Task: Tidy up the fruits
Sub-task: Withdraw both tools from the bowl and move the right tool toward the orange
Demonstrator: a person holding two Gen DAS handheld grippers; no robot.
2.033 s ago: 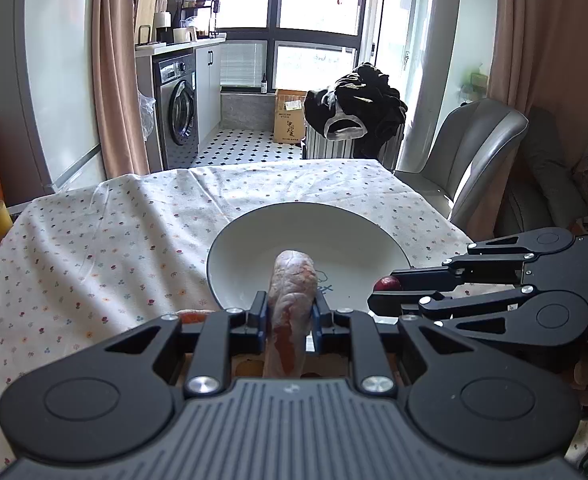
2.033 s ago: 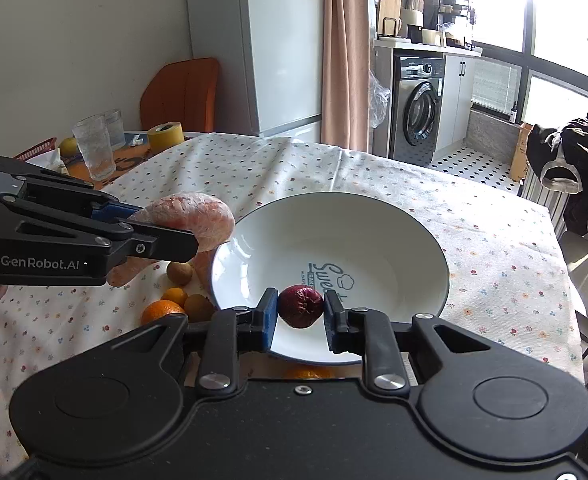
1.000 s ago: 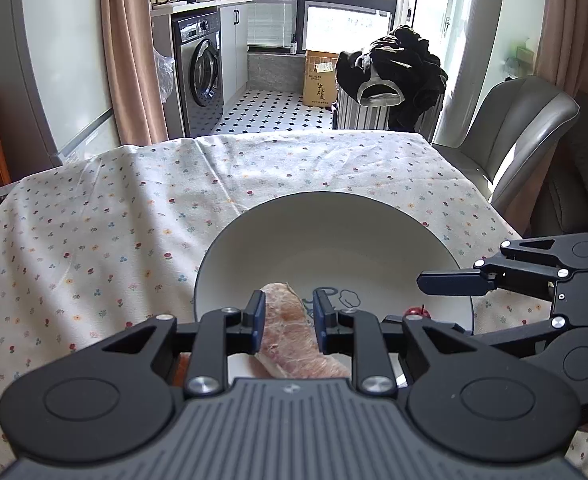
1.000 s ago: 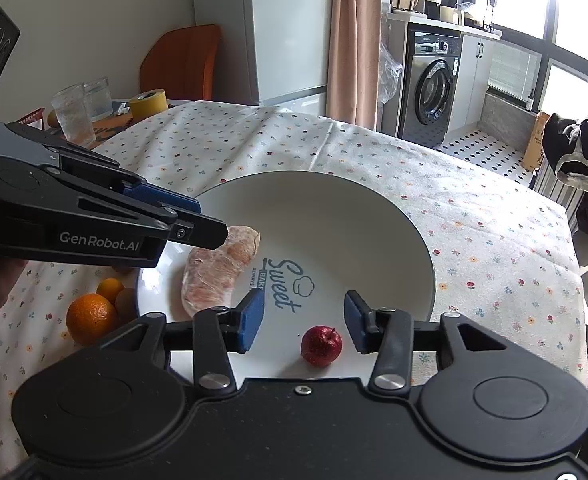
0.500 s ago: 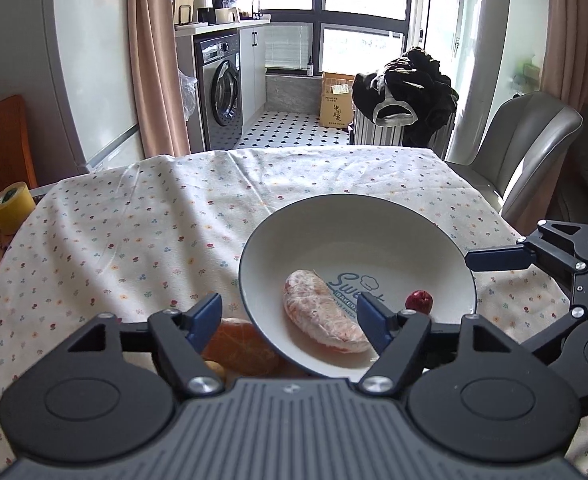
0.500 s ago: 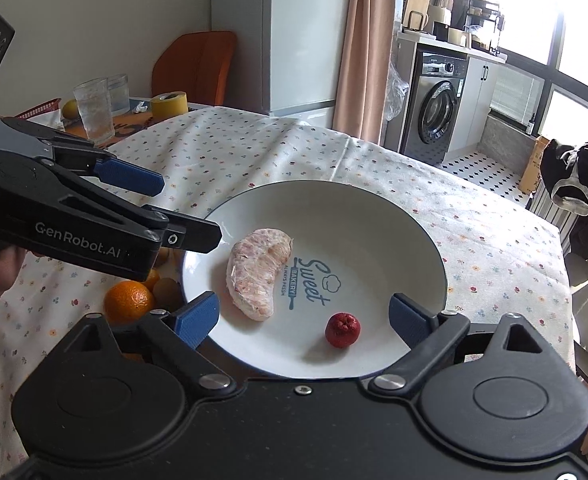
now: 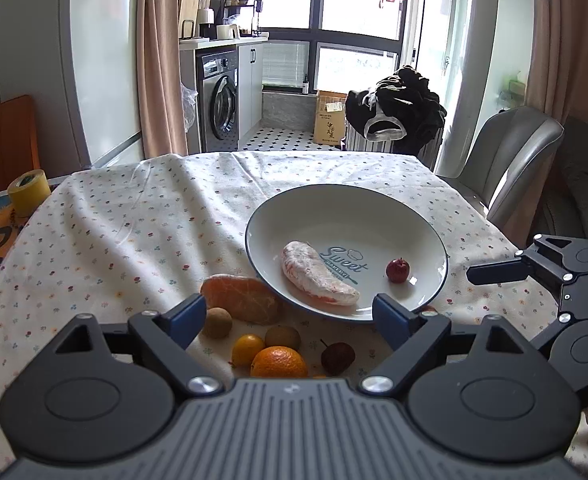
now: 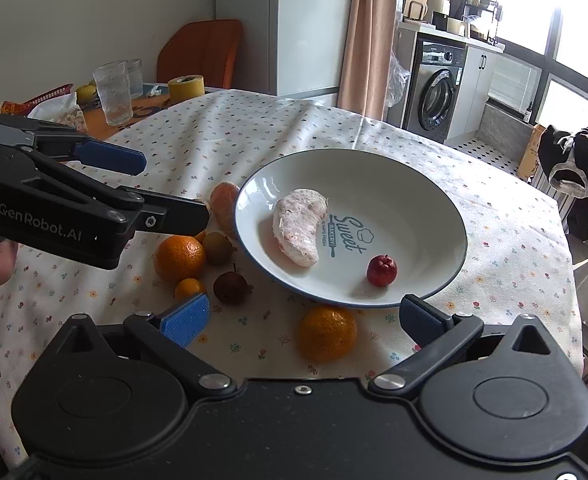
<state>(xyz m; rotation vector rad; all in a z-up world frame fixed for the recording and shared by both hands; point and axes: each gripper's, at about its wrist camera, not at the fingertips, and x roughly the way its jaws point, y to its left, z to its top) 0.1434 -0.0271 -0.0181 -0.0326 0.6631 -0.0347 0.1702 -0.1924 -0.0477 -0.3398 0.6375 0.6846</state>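
A white plate (image 7: 425,232) (image 8: 433,196) holds a pink pomelo segment (image 7: 317,273) (image 8: 299,226) and a small red fruit (image 7: 397,270) (image 8: 381,271). Loose fruit lies on the cloth at the plate's near-left: another peeled segment (image 7: 240,298) (image 8: 224,208), oranges (image 7: 280,362) (image 8: 180,258) (image 8: 327,333), small brown and yellow fruits (image 7: 216,322) (image 8: 218,248), a dark red fruit (image 7: 337,356) (image 8: 232,287). My left gripper (image 7: 290,314) (image 8: 162,190) is open and empty, just short of the plate. My right gripper (image 8: 303,316) is also open and empty, over an orange.
A floral cloth (image 7: 134,224) covers the table. At the far left stand glasses (image 8: 112,92), a yellow tape roll (image 7: 28,192) (image 8: 186,86) and a red basket (image 8: 52,94). A grey chair (image 7: 505,160) stands at the right; an orange chair (image 8: 202,52) behind.
Both grippers let go of their fruit into the plate, opened wide and drew back toward me. The pomelo segment and red fruit now rest in the plate.
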